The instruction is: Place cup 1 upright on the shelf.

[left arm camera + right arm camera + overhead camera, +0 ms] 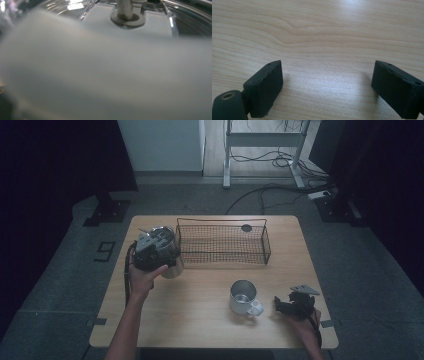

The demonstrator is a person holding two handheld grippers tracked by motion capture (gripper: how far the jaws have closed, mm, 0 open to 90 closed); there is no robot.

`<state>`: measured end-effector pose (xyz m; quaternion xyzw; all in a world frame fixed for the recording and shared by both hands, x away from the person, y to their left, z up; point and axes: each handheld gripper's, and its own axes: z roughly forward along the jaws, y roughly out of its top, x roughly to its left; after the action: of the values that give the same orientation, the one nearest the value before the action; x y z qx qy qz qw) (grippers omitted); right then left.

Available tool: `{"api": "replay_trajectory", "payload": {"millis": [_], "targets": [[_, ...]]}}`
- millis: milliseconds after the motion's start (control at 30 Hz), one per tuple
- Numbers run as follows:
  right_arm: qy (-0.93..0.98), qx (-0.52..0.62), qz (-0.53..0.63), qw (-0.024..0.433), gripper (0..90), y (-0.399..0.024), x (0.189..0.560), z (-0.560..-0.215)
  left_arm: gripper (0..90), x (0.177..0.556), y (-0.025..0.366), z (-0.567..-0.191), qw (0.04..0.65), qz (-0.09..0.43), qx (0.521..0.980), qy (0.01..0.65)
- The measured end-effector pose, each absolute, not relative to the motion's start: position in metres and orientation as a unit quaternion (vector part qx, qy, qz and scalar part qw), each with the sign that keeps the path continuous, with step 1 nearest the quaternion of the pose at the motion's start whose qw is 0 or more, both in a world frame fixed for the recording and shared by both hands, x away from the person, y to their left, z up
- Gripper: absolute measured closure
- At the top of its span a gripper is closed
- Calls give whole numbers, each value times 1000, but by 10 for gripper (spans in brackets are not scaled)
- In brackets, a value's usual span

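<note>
A shiny metal cup (172, 254) hangs just off the left end of the black wire basket (266, 245), above the wooden table (200, 325). My left gripper (151, 251) is shut on it, with a hand below. In the left gripper view the cup's metal wall (105, 75) is a close grey blur, and a rivet (127, 16) shows at the top. A second metal mug (243, 296) stands upright on the table, its handle toward the front right. To its right my right gripper (281, 305) rests low, open; its jaws (327, 85) stand apart over bare wood.
A small dark disc (246, 227) lies in the basket's far right corner. Beyond the table are a white desk frame (262, 140), floor cables (280, 160) and a black stand base (107, 212) at the left.
</note>
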<state>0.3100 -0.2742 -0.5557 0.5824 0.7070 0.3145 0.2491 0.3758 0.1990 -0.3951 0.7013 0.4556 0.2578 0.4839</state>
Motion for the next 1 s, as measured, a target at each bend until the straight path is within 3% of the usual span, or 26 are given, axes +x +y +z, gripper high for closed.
{"api": "replay_trajectory", "payload": {"millis": [1000], "targets": [[707,582,314,251,113,-275,310,-556,36,399,175,-385,477,260,713,445]]}}
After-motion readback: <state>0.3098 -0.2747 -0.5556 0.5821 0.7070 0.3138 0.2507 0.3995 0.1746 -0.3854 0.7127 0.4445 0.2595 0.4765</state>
